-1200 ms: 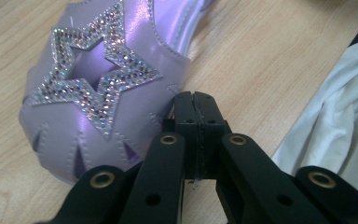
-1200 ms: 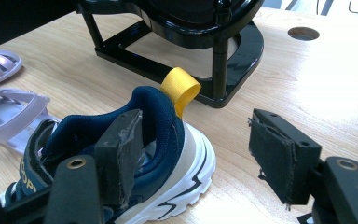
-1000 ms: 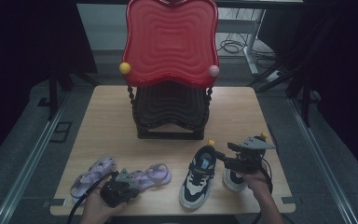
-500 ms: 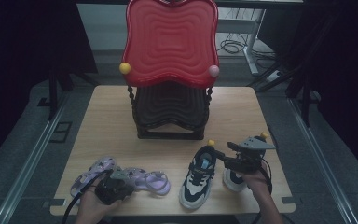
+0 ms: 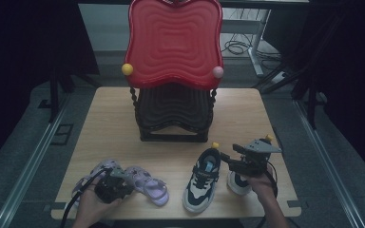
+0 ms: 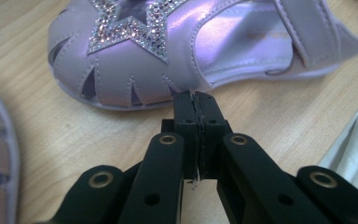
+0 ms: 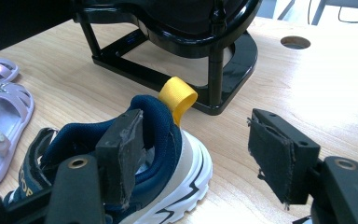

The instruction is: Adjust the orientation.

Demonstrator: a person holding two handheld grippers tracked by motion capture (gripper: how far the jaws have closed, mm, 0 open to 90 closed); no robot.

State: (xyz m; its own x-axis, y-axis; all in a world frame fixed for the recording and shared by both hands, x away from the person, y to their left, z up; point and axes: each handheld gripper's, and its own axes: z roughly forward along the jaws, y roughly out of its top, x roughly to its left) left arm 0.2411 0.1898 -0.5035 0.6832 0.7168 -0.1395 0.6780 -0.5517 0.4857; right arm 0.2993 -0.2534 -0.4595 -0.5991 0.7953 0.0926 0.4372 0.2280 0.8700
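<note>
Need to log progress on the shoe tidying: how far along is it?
Early. All four shoes sit on the table, none on the rack. In hand: open right gripper straddles the sneaker heel; shut left gripper touches the purple sandal. Left: moving both pairs.

Lab: dark-curtained test table (image 5: 123, 118), cables (image 5: 237, 46)

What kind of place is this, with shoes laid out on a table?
Probably a lab or recording studio, not a shop: a bare wooden table ringed by dark curtains, loose cables on the floor, and children's sandals and sneakers as props.
</note>
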